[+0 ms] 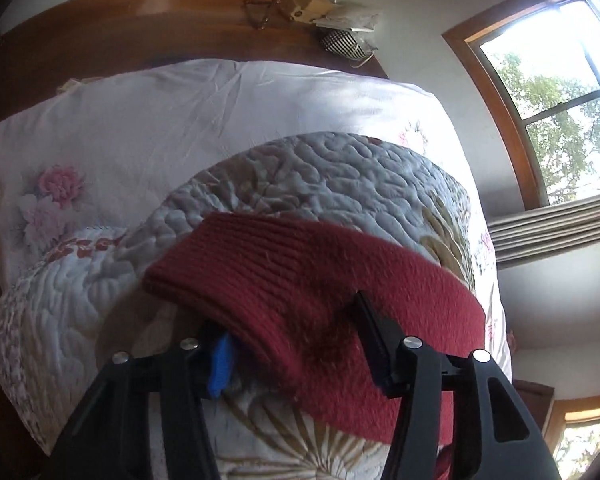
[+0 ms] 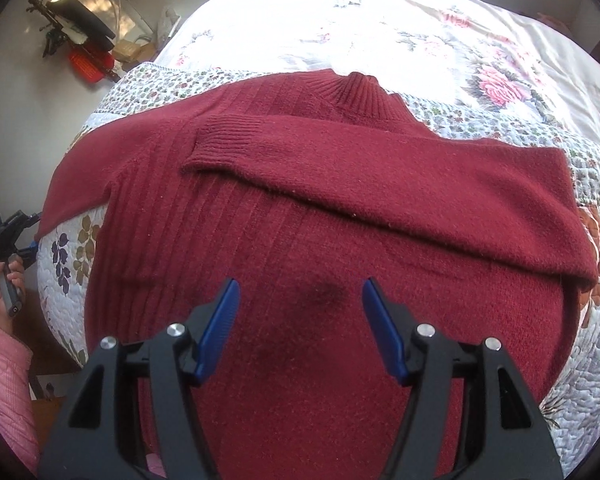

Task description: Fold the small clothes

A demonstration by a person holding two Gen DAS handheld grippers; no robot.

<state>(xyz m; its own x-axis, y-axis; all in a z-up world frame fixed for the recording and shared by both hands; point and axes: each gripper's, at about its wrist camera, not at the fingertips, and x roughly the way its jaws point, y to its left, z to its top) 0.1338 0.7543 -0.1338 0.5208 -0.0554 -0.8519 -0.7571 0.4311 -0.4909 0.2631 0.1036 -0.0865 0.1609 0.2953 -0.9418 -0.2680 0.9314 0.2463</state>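
A dark red knit sweater lies flat on a quilt on the bed, collar away from me. One sleeve is folded across the chest, its cuff near the middle. The other sleeve runs out to the bed's left edge. My right gripper hovers open over the sweater's lower body, holding nothing. In the left wrist view, that outstretched sleeve's ribbed cuff lies between the spread fingers of my left gripper, hiding the tip of the blue-padded finger. The left gripper also shows at the sleeve's end, held by a hand.
The quilted cover lies on a floral bedsheet. A wooden headboard carries clutter at one end. A window and curtain stand beside the bed. A pink sleeve is at the lower left; boxes and a red basket sit beyond the bed.
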